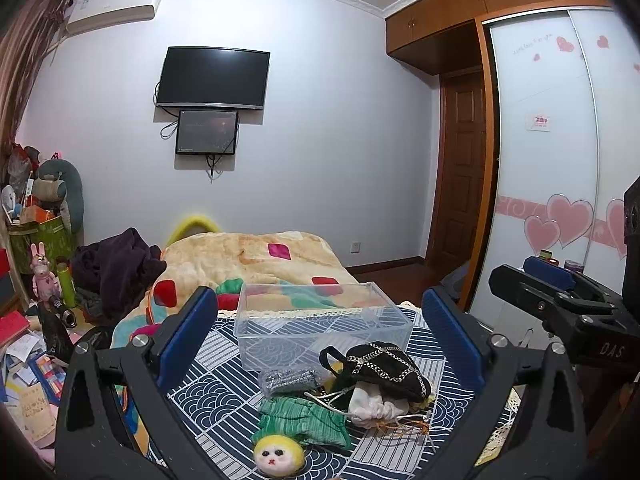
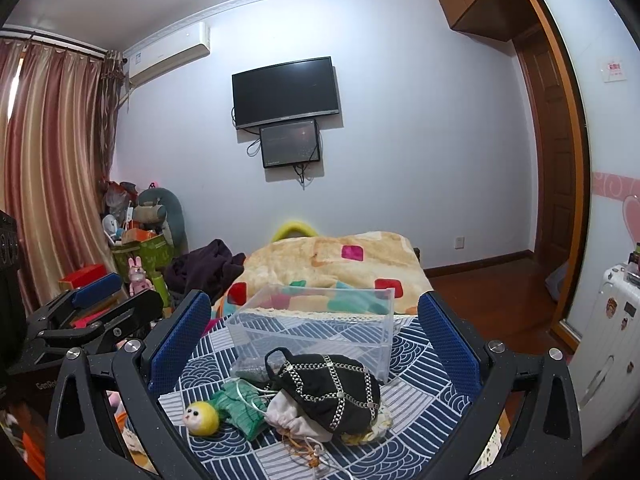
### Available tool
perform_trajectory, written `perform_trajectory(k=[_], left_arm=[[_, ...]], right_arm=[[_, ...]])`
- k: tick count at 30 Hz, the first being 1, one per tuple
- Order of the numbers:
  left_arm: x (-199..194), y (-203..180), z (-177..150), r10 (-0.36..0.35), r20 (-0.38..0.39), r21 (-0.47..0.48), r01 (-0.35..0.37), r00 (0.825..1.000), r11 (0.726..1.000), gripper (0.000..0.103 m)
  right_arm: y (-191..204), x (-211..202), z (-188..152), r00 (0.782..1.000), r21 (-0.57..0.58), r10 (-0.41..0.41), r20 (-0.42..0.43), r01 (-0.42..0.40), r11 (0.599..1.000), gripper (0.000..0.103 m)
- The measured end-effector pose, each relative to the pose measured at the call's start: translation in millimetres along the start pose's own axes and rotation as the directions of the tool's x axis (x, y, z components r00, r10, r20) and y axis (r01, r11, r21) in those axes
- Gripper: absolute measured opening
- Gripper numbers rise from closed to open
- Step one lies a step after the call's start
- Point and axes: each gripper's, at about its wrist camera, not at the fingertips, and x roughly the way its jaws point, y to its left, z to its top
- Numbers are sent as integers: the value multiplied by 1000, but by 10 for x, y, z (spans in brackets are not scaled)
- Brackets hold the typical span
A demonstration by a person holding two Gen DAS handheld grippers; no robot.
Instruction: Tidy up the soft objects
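Bedroom tabletop cloth (image 1: 224, 376) carries the soft objects—doll (image 1: 280, 456), black pouch (image 1: 384, 368), white bag (image 1: 376, 404)—just in front of the clear bin (image 1: 320, 320), both left gripper (image 1: 320, 340) and right gripper (image 2: 316, 344) spread empty, so the first pick likely remains.

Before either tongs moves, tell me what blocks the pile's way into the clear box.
Nothing visible does. The clear box stands open-topped and empty just behind the pile; the black chain-trimmed bag lies nearest it. Both left tongs and right tongs are open, holding nothing.
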Motion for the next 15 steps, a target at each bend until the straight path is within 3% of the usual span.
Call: perform_trajectory(k=[15], left_arm=[[-9,14,11,1,3,-1,-1,1000,1000,103]], right_arm=[[-3,-7,9,1000,1,1,1,-1,1000,103]])
